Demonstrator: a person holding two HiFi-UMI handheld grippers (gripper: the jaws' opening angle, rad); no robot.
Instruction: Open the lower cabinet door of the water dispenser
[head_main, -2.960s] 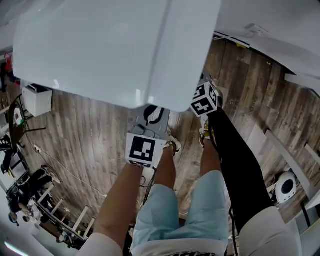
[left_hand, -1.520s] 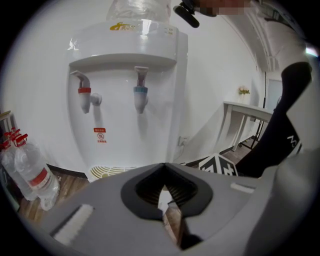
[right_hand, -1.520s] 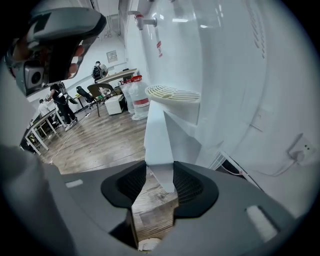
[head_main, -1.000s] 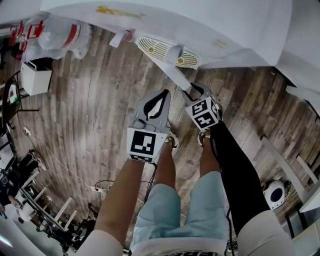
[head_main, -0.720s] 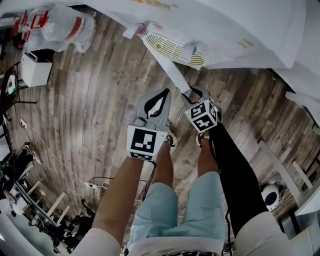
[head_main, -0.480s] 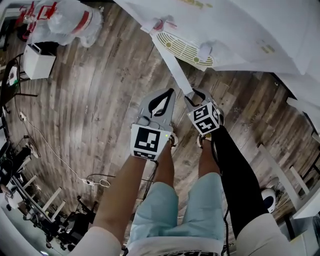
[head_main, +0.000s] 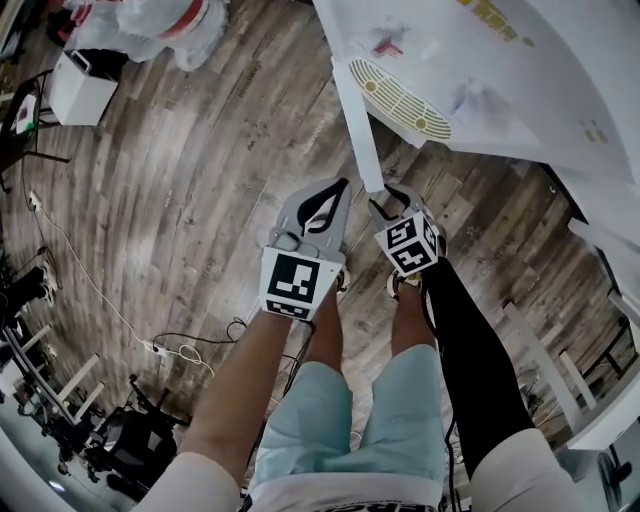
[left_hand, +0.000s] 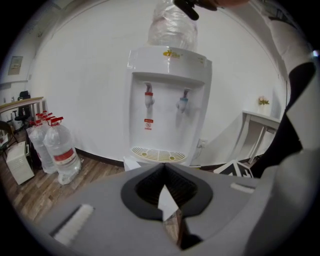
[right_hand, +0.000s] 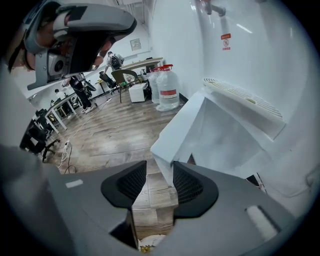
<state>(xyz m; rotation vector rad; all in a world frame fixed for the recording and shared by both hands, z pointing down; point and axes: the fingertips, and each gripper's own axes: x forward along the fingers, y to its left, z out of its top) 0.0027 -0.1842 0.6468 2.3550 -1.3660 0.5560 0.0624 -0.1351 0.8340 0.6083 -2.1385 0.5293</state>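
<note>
The white water dispenser (head_main: 470, 60) stands at the top right of the head view, its drip tray (head_main: 400, 100) facing me. Its lower cabinet door (head_main: 358, 130) is swung out and shows as a narrow white strip. My right gripper (head_main: 388, 198) is at the door's free end. In the right gripper view the door (right_hand: 162, 152) has its corner between the jaws of the right gripper (right_hand: 160, 172), against one pad. A sliver of floor shows beside the other pad. My left gripper (head_main: 330, 195) hovers beside it, shut and empty. The left gripper view has the dispenser (left_hand: 167, 110) ahead of the shut left gripper (left_hand: 165, 200).
Full water bottles (head_main: 165, 25) and a small white box (head_main: 75, 85) stand on the wood floor at the left. Cables (head_main: 180, 350) trail across the floor. A white table (left_hand: 260, 125) is right of the dispenser. The person's legs and feet are below the grippers.
The cabinet door has swung further out from the dispenser. Both grippers have drawn back from the dispenser, the right one staying at the door's edge, and the dispenser has slid toward the top right of the head view.
</note>
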